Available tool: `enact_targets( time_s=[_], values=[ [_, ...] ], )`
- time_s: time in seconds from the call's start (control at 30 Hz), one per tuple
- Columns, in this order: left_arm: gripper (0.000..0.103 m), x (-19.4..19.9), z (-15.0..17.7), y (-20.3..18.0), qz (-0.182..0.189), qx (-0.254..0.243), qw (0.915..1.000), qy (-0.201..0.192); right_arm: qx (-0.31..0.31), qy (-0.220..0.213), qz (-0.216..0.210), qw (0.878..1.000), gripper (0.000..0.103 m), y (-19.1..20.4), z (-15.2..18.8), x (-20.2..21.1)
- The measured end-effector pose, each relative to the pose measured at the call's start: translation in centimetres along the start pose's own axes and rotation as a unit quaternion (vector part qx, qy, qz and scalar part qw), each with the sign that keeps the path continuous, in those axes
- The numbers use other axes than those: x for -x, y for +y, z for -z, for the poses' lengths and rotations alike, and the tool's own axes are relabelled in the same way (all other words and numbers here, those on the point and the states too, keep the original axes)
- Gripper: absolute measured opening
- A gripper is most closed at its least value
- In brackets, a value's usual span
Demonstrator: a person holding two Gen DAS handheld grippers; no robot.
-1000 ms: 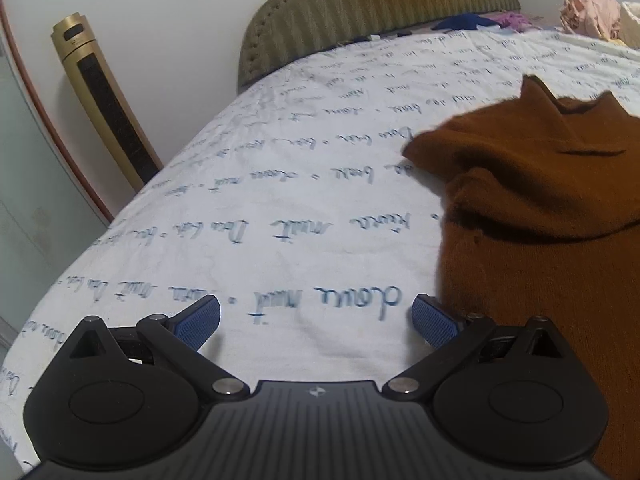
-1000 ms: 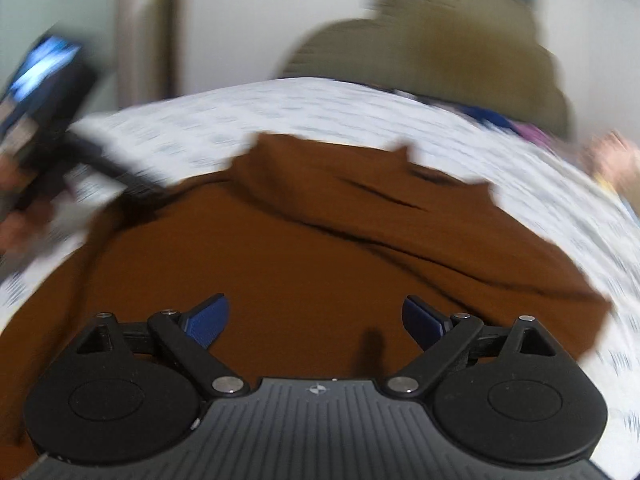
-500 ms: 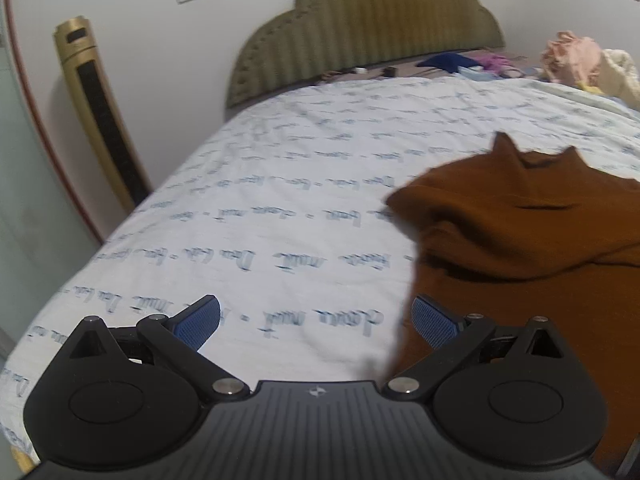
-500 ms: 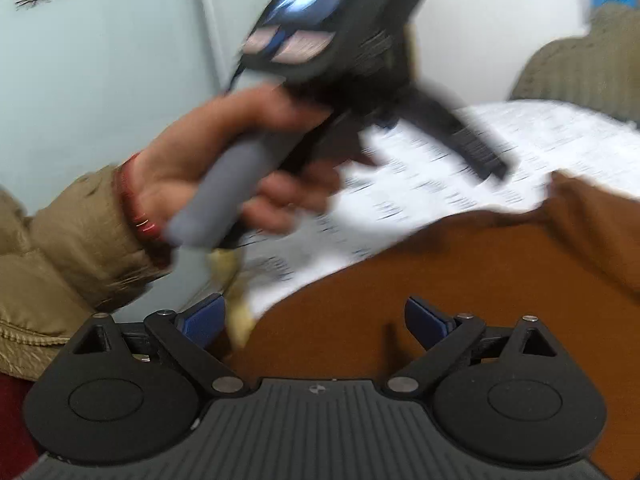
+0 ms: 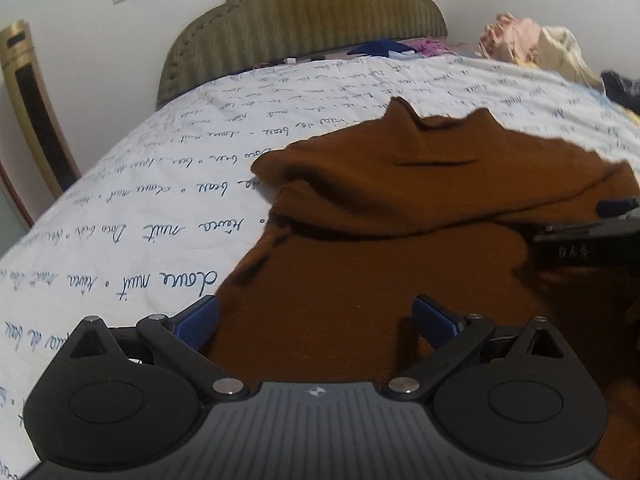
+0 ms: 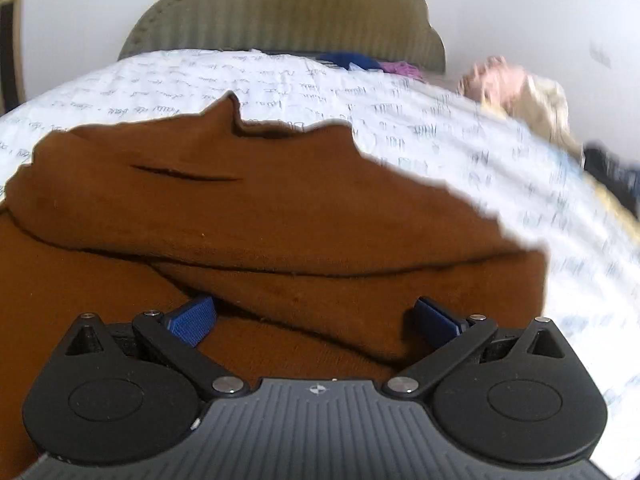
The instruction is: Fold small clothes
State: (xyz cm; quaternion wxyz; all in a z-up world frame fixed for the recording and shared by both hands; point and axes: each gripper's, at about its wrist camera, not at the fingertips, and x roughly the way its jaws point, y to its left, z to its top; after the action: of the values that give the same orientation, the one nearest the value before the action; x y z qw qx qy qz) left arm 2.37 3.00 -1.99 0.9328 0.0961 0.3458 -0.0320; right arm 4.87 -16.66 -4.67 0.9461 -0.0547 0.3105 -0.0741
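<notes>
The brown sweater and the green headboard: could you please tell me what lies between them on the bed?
Only bare white bedsheet with blue handwriting print lies between the brown sweater and the green headboard, as the left wrist view shows.

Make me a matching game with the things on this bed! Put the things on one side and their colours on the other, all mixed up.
Things:
1. sweater
2. headboard
3. bedsheet
4. gripper pads

Colours:
A. white with blue writing
B. blue
C. brown
D. olive green

Pairs: 1-C, 2-D, 3-A, 4-B
</notes>
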Motion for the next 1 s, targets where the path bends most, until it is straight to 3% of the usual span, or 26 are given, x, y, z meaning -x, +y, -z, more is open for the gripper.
enact_targets(
  time_s=[0.17,1.0],
  values=[
    [0.103,0.0,-0.1,-0.6,0.000,-0.004,1.0000,0.003,-0.015,-0.008,-0.017,1.000,0.103,-1.0,1.4,0.6],
    [0.103,0.4,-0.4,-2.2,-0.017,-0.030,0.9994,0.008,-0.018,-0.008,-0.020,1.000,0.103,-1.6,0.1,-1.1]
  ],
)
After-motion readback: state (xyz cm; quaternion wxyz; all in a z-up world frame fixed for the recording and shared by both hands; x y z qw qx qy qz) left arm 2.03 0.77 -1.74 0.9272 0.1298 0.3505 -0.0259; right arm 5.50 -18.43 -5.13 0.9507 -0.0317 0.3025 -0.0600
